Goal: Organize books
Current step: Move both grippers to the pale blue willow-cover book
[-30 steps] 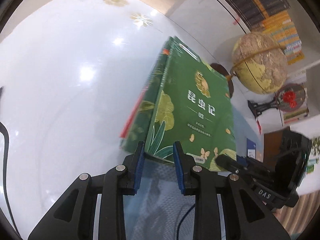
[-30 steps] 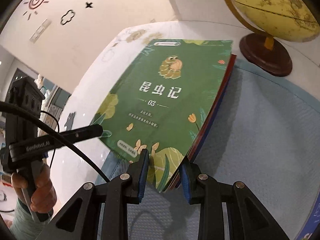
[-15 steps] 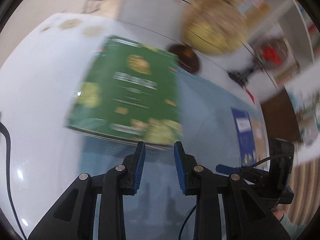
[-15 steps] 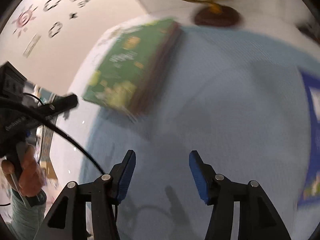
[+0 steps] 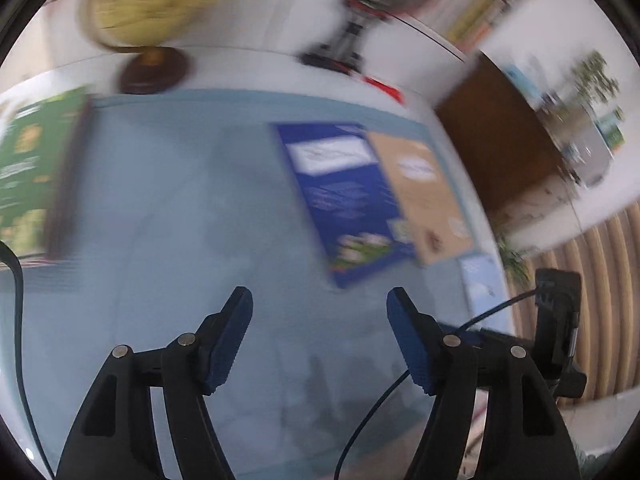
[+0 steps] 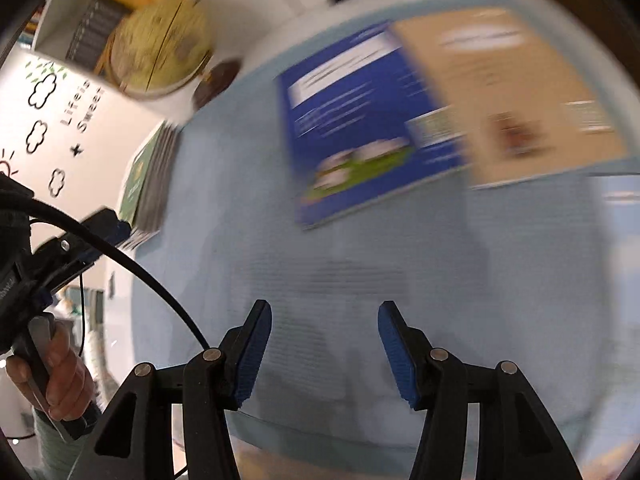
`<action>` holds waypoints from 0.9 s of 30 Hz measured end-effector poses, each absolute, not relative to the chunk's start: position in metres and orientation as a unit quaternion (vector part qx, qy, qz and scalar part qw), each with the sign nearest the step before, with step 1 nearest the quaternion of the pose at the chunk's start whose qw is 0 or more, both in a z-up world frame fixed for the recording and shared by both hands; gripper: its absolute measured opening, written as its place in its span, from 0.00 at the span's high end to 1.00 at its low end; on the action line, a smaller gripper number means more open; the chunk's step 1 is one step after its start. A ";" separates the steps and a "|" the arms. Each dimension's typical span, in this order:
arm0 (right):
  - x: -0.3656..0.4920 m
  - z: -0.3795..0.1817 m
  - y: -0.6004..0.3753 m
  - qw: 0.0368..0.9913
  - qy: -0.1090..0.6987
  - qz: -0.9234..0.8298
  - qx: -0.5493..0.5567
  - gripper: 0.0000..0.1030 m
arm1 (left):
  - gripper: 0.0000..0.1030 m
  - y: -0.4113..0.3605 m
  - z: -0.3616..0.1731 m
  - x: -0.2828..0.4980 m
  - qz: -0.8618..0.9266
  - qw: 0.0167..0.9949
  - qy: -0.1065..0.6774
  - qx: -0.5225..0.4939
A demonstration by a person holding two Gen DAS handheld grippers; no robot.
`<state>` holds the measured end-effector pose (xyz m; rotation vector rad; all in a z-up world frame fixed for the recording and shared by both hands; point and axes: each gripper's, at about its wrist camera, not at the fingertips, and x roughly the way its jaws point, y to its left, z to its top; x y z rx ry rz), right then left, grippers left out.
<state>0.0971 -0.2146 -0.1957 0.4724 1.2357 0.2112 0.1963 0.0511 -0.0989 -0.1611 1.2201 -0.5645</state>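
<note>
Both views are blurred by motion. A stack of green books (image 5: 32, 172) lies at the left edge of the pale blue mat (image 5: 180, 220); the same green books (image 6: 148, 184) show at the left in the right wrist view. A blue book (image 5: 344, 200) and a tan book (image 5: 424, 196) lie side by side farther right, and the blue book (image 6: 360, 124) and tan book (image 6: 508, 92) fill the top of the right wrist view. My left gripper (image 5: 320, 320) hovers over bare mat, its jaws opening with nothing between them. My right gripper (image 6: 324, 332) is open and empty too.
A yellow globe (image 5: 152, 4) on a dark round base (image 5: 154, 74) stands behind the mat. A black stand with a red object (image 5: 352, 40) is at the back. A light blue booklet (image 5: 480, 280) lies at the mat's right. A hand (image 6: 60, 376) holds the other gripper's handle.
Both grippers let go of the green book stack and swung right across the mat toward the blue and tan books. Their jaws have spread wide.
</note>
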 end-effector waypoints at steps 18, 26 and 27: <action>0.005 -0.206 -0.499 0.782 0.537 -0.078 0.307 0.48 | 0.36 -0.217 -0.164 0.097 -0.384 0.682 0.622 0.020; 0.011 -0.227 -0.502 0.776 0.559 -0.060 0.285 0.48 | 0.36 -0.208 -0.187 0.092 -0.367 0.663 0.652 -0.025; 0.011 -0.228 -0.502 0.778 0.559 -0.058 0.279 0.48 | 0.36 -0.205 -0.188 0.092 -0.367 0.662 0.653 -0.031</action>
